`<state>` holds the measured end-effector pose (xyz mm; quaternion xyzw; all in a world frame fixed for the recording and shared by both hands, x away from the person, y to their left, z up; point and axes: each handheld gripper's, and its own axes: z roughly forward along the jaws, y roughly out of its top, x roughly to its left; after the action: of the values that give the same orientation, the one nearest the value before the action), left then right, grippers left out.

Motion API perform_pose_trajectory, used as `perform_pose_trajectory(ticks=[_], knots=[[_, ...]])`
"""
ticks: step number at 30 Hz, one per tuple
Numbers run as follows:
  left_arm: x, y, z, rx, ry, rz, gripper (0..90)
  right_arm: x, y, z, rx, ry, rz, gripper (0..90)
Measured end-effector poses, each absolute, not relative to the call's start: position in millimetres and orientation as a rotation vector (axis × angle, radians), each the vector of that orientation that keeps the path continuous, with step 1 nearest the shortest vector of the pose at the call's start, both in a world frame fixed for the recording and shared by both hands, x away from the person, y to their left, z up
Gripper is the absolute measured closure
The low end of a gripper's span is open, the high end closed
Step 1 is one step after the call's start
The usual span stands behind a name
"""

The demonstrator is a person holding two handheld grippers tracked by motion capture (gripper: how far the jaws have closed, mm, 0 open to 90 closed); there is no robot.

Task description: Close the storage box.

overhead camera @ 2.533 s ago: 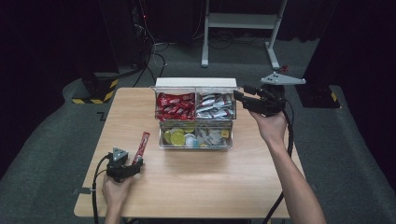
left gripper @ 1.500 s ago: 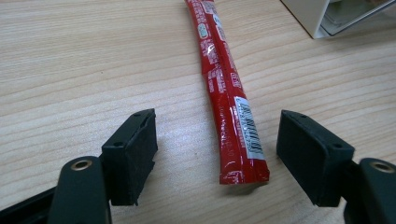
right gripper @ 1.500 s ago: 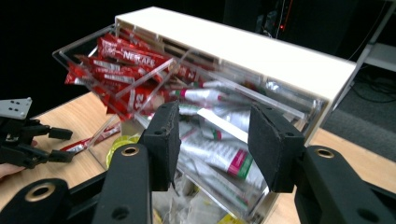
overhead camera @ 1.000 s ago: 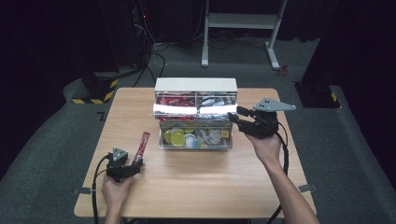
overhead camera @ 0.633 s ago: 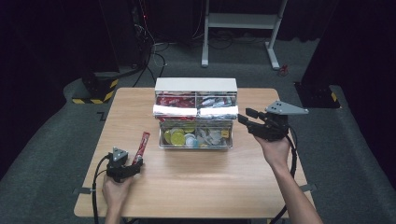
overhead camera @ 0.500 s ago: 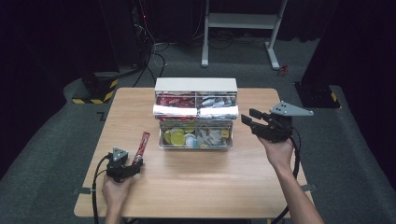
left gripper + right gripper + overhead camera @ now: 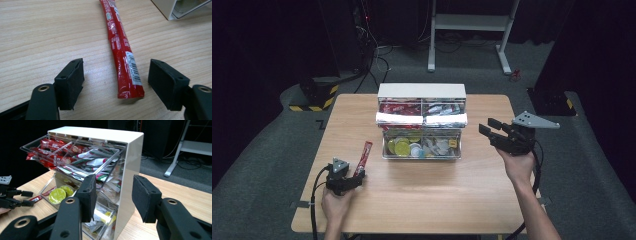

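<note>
Two grippers in play. We have the left gripper (image 7: 115, 82) low on the wooden table (image 7: 437, 200), jaws spread wide with the red stick sachet (image 7: 120, 47) lying flat between them, pads not touching it; looks staged for a pinch. We hold the right gripper (image 7: 493, 131) up beside the right side of the white organiser box (image 7: 125, 165), jaws partly spread, nothing between them. Upper clear bins sit tilted open, red sachets in one, so we judge the loose sachet belongs there. Lower drawer shows round capsules.
</note>
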<state>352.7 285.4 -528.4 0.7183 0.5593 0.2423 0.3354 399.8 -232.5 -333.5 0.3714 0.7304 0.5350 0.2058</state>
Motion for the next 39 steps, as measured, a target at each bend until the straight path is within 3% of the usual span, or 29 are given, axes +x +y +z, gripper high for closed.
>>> perform_pose_trajectory(ticks=[39], knots=[[353,285,-528,1.879,1.458,0.637,29.1,394,-266,-399,1.215,2.013,1.443,52.1]])
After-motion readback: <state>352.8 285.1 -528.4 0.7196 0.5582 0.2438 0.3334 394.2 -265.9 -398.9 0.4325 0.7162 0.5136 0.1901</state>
